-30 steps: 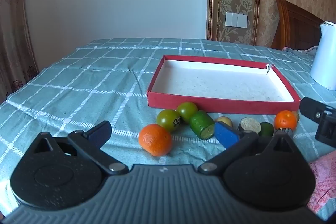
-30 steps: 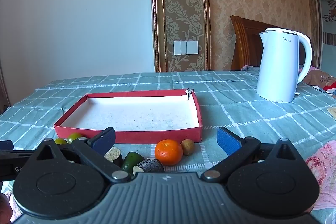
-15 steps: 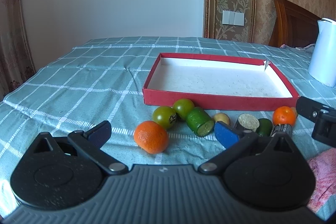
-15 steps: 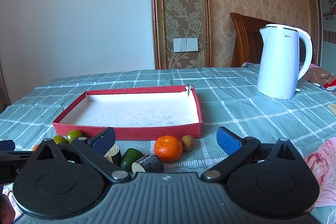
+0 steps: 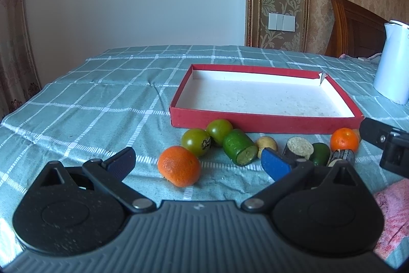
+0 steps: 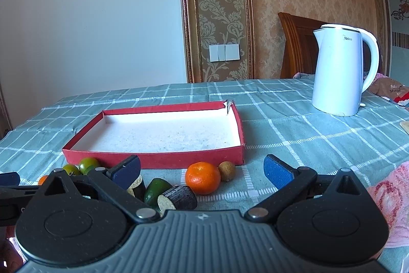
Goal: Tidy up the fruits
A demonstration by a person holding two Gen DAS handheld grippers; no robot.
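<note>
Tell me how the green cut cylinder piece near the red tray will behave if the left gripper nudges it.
The green cylinder lies on its curved side, so it would probably roll. It touches a green tomato, likely jostling it. Its cut end suggests firm flesh, likely stiff in the left gripper.

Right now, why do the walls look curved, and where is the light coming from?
Left wrist view: fisheye bending bows the patterned curtain at the frame edge; the near orange mandarin is sharp, lit from the right, shadow leftward. Right wrist view: the white electric kettle is bright, the brown wall trim leans.
</note>
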